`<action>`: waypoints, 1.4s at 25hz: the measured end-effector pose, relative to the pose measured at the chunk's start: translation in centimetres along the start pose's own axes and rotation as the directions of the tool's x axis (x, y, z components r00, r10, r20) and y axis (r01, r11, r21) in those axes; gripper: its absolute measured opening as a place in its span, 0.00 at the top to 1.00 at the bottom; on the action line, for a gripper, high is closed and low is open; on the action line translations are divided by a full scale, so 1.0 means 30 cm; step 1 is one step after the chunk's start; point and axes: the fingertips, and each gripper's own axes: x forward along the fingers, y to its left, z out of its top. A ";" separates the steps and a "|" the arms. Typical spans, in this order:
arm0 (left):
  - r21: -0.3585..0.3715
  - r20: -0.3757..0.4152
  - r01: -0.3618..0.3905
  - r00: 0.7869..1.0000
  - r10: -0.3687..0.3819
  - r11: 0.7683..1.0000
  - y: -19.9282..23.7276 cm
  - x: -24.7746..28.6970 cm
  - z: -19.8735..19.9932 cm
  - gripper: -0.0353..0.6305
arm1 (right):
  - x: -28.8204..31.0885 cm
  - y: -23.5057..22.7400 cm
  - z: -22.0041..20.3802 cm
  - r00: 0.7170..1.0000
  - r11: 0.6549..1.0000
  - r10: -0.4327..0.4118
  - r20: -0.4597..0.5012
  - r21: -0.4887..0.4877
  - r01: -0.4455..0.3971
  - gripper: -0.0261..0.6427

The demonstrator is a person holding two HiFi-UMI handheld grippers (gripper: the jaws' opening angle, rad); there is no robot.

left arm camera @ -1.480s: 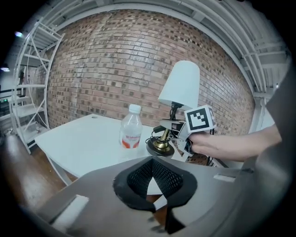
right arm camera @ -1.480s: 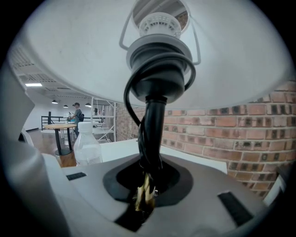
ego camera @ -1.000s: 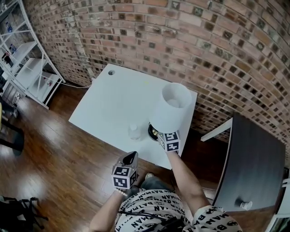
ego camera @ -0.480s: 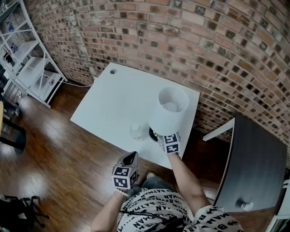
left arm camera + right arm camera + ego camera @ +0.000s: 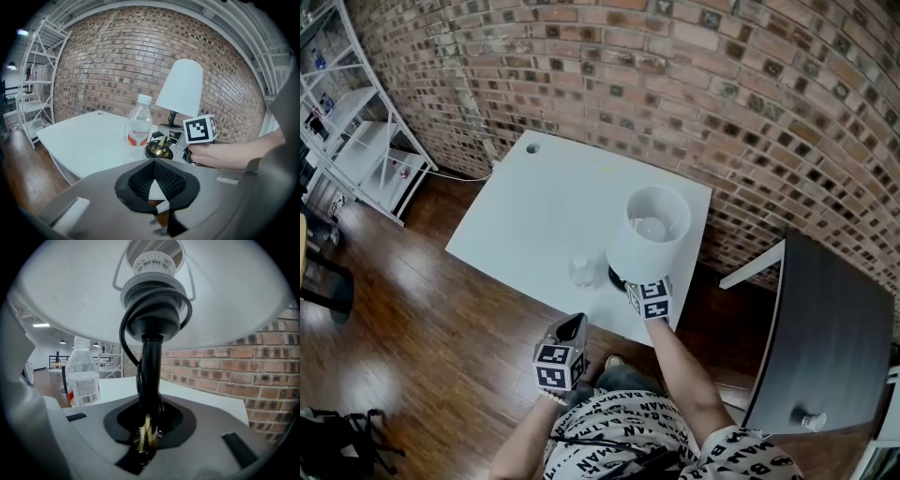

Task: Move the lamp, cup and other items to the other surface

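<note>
The lamp is clamped at its lower stem by the right gripper, the shade seen directly above. The left gripper is seen closed and empty.

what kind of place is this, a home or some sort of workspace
Likely a loft-style office or studio, though a home can't be ruled out: an exposed brick wall, a polished wood floor, and white metal shelving beside a white table.

The lamp has a matt white shade and a shiny brass foot. Bottle clear plastic; table smooth matt white; floor glossy wood; wall rough brick.
</note>
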 end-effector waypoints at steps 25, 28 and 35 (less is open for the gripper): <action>0.124 -0.059 0.326 0.945 -0.321 0.937 -0.378 -0.004 0.059 0.94 | -0.884 -0.167 -0.105 0.893 0.819 -0.388 -0.228 0.360 0.448 0.61; 0.139 -0.109 0.423 0.905 -0.411 0.895 -0.516 -0.031 -0.019 0.94 | -1.117 -0.144 -0.144 0.845 0.756 -0.469 -0.257 0.379 0.534 0.59; 0.185 -0.189 0.575 0.817 -0.545 0.797 -0.756 -0.074 -0.123 0.94 | -1.436 -0.130 -0.218 0.749 0.628 -0.592 -0.298 0.412 0.660 0.58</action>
